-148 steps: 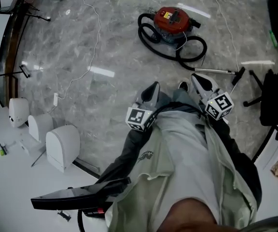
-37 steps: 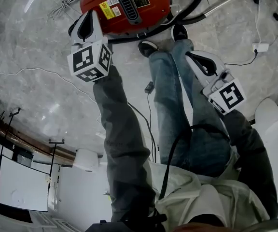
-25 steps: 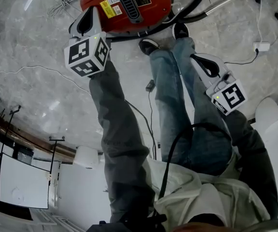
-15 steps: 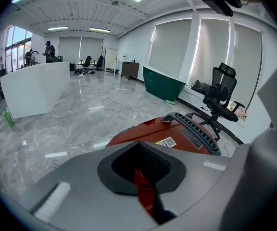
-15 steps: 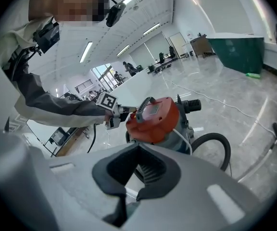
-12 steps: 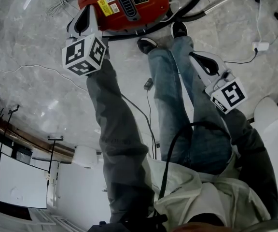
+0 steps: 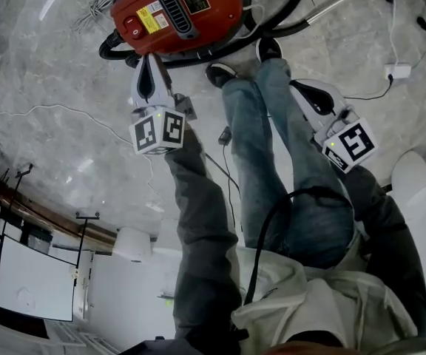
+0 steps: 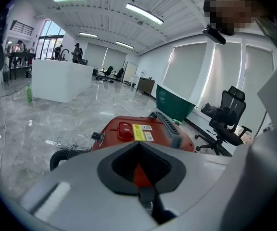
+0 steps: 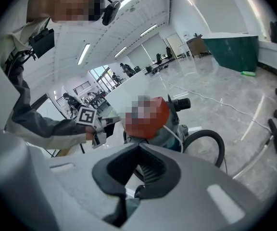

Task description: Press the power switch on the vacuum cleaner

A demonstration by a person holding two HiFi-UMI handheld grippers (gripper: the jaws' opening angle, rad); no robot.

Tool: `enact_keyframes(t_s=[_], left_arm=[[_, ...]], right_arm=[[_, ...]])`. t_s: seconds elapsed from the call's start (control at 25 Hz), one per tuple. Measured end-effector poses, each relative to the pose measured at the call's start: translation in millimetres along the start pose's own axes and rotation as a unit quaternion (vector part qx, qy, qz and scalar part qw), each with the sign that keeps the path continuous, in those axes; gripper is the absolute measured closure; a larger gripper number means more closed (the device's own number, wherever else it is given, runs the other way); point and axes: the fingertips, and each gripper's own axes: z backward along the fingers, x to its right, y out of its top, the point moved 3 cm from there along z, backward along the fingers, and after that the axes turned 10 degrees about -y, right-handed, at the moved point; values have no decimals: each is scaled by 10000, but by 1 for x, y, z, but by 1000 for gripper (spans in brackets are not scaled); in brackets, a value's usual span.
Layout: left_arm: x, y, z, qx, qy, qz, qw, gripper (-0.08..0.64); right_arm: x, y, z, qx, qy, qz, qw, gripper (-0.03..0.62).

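Left gripper (image 7: pixel 149 63) has its fingers pinched together on nothing, right gripper (image 7: pixel 303 93) too, so I'd nudge the left tips forward and a touch left onto the vacuum cleaner's (image 7: pixel 176 9) round red power switch (image 7: pixel 129 22), just ahead of them, and push straight down.

Grey marble floor (image 7: pixel 65 146), white adapter (image 7: pixel 398 71) with cable on it, black office chair (image 8: pixel 227 119), green bin (image 8: pixel 176 102), green bottle (image 8: pixel 29 93), ceiling lights (image 8: pixel 144 13)

We draw our left claw (image 7: pixel 148 69) back off the vacuum (image 7: pixel 180 9); it now hangs over the floor (image 7: pixel 72 139) just beside the red body, and the round switch (image 7: pixel 129 22) shows uncovered.
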Motion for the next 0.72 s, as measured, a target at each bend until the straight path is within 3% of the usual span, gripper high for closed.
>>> enact_keyframes(t_s=[0.16, 0.36, 0.56, 0.72], left_arm=[[56, -21, 48, -23, 135, -111, 9998, 558], [117, -36, 84, -169, -110, 56, 9998, 558], [137, -40, 89, -187, -215, 369, 9989, 558], [138, -45, 95, -250, -277, 341, 9987, 558]], right_arm=[[11, 10, 6, 101, 104, 145, 9998, 592], [27, 24, 13, 267, 128, 276, 9992, 592], [47, 26, 22, 335, 16, 339, 9989, 592], [56, 16, 36, 364, -151, 303, 9988, 592]])
